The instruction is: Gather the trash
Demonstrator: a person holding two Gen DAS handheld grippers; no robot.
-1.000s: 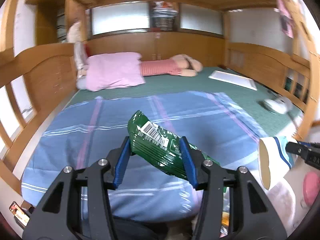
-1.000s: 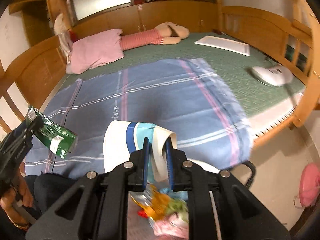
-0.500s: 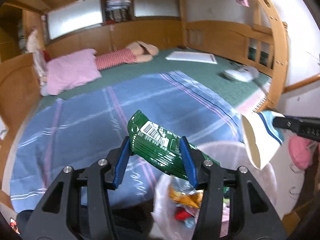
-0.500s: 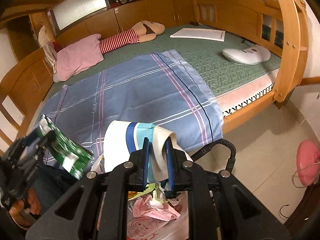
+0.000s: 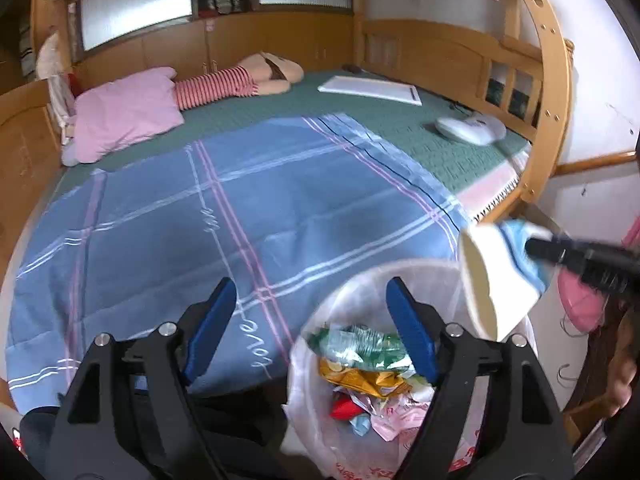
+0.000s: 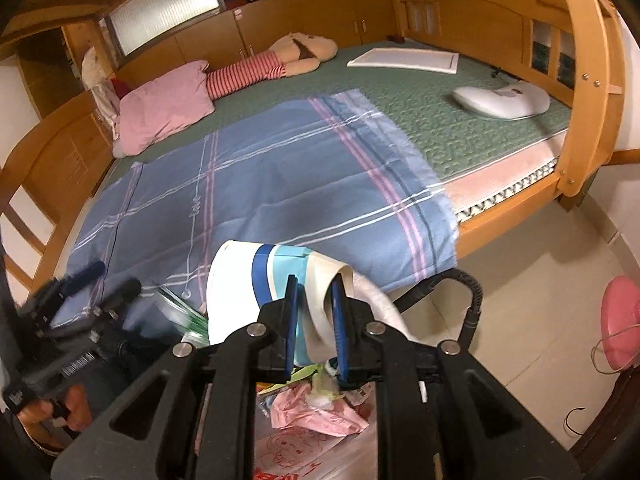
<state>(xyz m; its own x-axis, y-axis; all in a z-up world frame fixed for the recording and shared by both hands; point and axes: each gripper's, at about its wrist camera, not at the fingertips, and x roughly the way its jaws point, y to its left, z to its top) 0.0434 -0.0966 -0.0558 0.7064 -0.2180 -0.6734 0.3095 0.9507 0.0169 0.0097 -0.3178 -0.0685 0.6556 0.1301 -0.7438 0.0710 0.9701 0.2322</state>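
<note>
My left gripper point(image 5: 310, 322) hangs over the white-lined trash bag point(image 5: 404, 270), its blue-padded jaws opening with nothing between them. The green snack wrapper point(image 5: 360, 346) lies on top of the wrappers inside the bag; in the right wrist view it is a green blur point(image 6: 182, 314) beside the left gripper point(image 6: 80, 300). My right gripper point(image 6: 314, 320) is shut on the crushed rim of a white paper cup with blue bands point(image 6: 248, 288). That cup point(image 5: 492, 280) hovers tilted above the bag's right rim. Pink and orange wrappers point(image 6: 316, 416) fill the bag below it.
A blue plaid blanket point(image 5: 240, 208) covers the bed beyond the bag. A pink pillow point(image 5: 124, 116), a striped stuffed doll point(image 5: 240, 82), a white board point(image 5: 372, 90) and a white device point(image 6: 500, 100) lie on the green mattress. The wooden bed frame point(image 6: 588, 80) stands right; a pink object point(image 6: 620, 316) is on the floor.
The left gripper's jaws have spread and let go of the green wrapper, which now lies in the bag. The right gripper still holds the cup.
</note>
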